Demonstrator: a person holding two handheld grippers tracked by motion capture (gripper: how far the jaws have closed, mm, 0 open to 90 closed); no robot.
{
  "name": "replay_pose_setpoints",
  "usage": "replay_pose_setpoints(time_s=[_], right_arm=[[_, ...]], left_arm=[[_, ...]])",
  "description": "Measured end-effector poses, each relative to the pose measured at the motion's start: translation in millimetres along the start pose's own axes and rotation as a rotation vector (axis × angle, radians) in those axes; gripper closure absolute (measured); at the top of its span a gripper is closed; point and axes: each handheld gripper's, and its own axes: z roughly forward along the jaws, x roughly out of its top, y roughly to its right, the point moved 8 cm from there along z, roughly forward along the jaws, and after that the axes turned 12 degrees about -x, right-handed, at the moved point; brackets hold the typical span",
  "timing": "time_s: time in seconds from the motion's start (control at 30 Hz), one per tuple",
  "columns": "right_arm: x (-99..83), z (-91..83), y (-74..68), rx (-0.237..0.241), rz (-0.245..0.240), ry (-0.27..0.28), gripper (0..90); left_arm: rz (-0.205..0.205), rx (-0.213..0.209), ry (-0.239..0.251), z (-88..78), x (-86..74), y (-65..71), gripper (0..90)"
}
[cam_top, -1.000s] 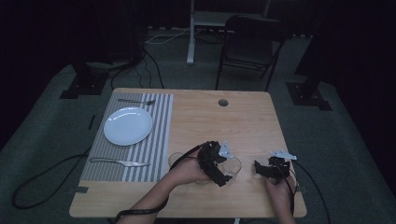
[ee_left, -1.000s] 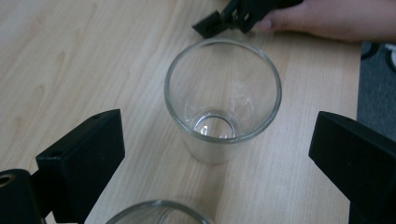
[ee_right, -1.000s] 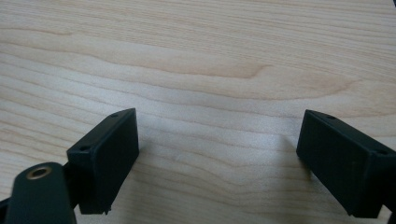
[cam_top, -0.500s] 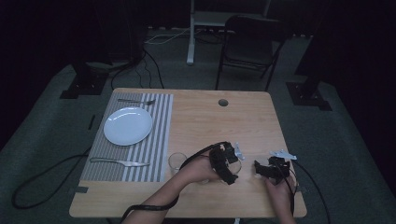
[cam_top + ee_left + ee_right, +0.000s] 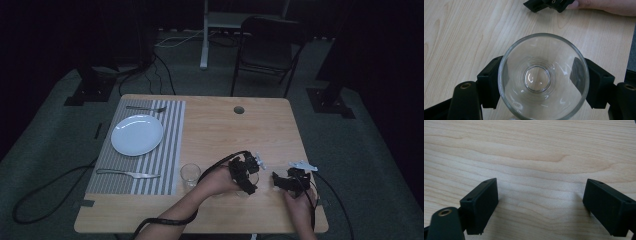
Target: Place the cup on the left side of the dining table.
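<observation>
On table: two glasses, one pinched in left gripper just closed; right gripper spread

The clear drinking glass stands upright on the counter (empty, mouth up), squeezed between the left gripper's two black fingers, one at each side.

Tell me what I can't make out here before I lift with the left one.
- Glass in the left gripper: its near rim is cut off by the bottom edge of the left gripper view; in the high view the hand and gripper cover most of it.
- Right gripper: the tip of its right-side jaw is cut off by that view's edge.
- Fork: too small and dim for detail in the high view.
</observation>
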Motion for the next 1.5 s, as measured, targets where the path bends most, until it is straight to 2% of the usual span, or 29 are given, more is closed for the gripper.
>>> replay_pose_setpoints(time_s=[0.23,0.43,0.47,0.67,0.87,1.23,1.3,1.5], right_arm=[[0.0,0.0,0.0,0.0,0.0,0.0,12.5],[0.0,0.0,0.1,0.0,-0.001,0.0,12.6],[0.0,0.0,0.1,0.0,-0.001,0.0,12.6],[0.1,0.0,0.0,0.0,0.001,0.0,12.6],[0.0,-0.1,0.0,0.0,0.0,0.0,12.6],[0.0,-0.3,0.0,0.0,-0.003,0.003,13.1],[0.0,-0.3,-0.1,0.0,-0.001,0.002,13.1],[0.0,-0.3,-0.1,0.0,0.0,0.002,13.1]], left_arm=[[0.014,-0.022,0.004,-3.1,0.0,0.9,29.1],[-0.001,0.006,0.029,-12.6,2.1,-5.9,29.2],[0.012,0.008,0.024,-14.0,2.2,-5.6,29.2],[-0.005,0.028,0.046,-23.9,5.8,-12.6,29.2],[-0.006,0.042,0.046,-34.9,6.5,-19.6,29.2],[-0.065,0.091,0.069,-54.7,-2.5,-40.0,29.2],[-0.07,0.104,0.07,-59.7,-4.9,-42.6,29.2],[-0.124,0.143,0.1,-82.2,-17.1,-56.2,29.2]])
